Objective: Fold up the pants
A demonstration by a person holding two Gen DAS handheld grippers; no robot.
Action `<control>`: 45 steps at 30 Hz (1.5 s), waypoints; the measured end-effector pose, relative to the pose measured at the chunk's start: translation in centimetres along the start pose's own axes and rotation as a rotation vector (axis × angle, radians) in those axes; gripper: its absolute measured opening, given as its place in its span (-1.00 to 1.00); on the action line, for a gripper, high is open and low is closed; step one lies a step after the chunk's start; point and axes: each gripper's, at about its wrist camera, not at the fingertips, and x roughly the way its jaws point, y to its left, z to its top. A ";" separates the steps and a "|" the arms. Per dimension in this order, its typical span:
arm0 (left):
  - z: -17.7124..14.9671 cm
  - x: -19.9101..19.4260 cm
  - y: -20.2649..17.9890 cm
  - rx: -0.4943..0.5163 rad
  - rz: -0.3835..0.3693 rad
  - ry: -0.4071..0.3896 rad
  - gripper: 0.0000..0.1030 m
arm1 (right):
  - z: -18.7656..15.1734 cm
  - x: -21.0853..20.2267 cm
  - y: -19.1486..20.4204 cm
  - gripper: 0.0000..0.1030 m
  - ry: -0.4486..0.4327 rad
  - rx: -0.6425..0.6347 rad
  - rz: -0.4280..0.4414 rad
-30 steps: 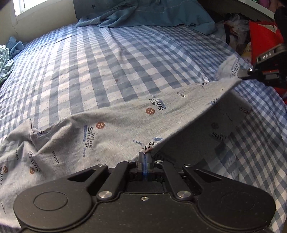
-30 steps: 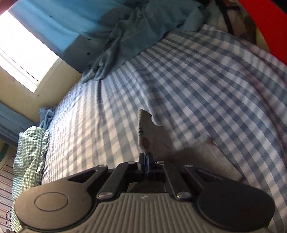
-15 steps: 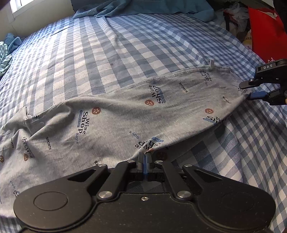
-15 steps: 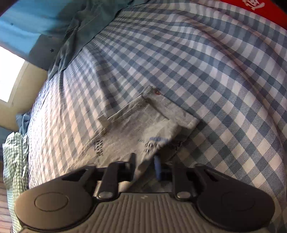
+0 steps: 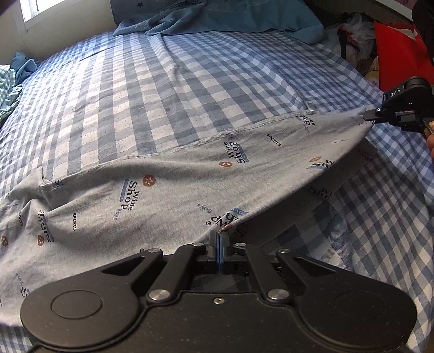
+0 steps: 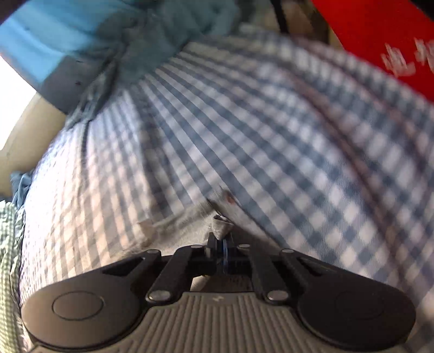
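Observation:
Grey printed pants (image 5: 176, 187) lie stretched across the blue checked bed (image 5: 162, 89). My left gripper (image 5: 218, 239) is shut on the near edge of the pants and holds it slightly off the sheet. My right gripper (image 5: 371, 116) shows at the far right of the left wrist view, pinching the pants' far right corner and pulling the edge taut. In the blurred right wrist view, the right gripper (image 6: 221, 240) is shut on a small bunch of the grey pants (image 6: 222, 226).
A blue garment (image 5: 217, 16) is heaped at the head of the bed. A red bag (image 5: 398, 54) and clutter sit past the right edge. A green checked cloth (image 5: 8, 84) lies at the far left, below a window (image 5: 29, 10).
The right gripper, open beside the pants corner half a second ago, has closed on it and lifted. The pants' right edge has risen off the sheet. The left gripper kept its grip.

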 end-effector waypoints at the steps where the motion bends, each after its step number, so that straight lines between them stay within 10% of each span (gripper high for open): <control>1: 0.0 -0.1 -0.1 0.001 -0.005 -0.005 -1.00 | 0.2 -0.5 0.2 -0.92 -0.019 -0.032 0.000; 17: -1.0 3.1 0.4 -0.072 -0.057 0.076 -0.98 | -2.2 3.1 -0.3 -0.92 0.091 -0.199 -0.157; 21: -1.4 2.2 2.2 -0.220 -0.103 0.052 -0.25 | -2.3 3.2 0.6 -0.66 0.113 -0.221 -0.190; 25: -2.8 0.0 4.9 -0.326 -0.078 0.000 0.24 | -3.4 1.9 2.1 0.24 0.106 -0.255 -0.189; 31: -6.6 -4.0 11.6 -0.465 0.067 -0.005 0.62 | -7.6 -0.3 5.9 0.84 0.125 -0.279 -0.140; 45: -15.3 -13.3 34.1 -0.712 0.452 -0.023 0.85 | -19.3 0.9 28.4 0.99 0.198 -0.540 0.144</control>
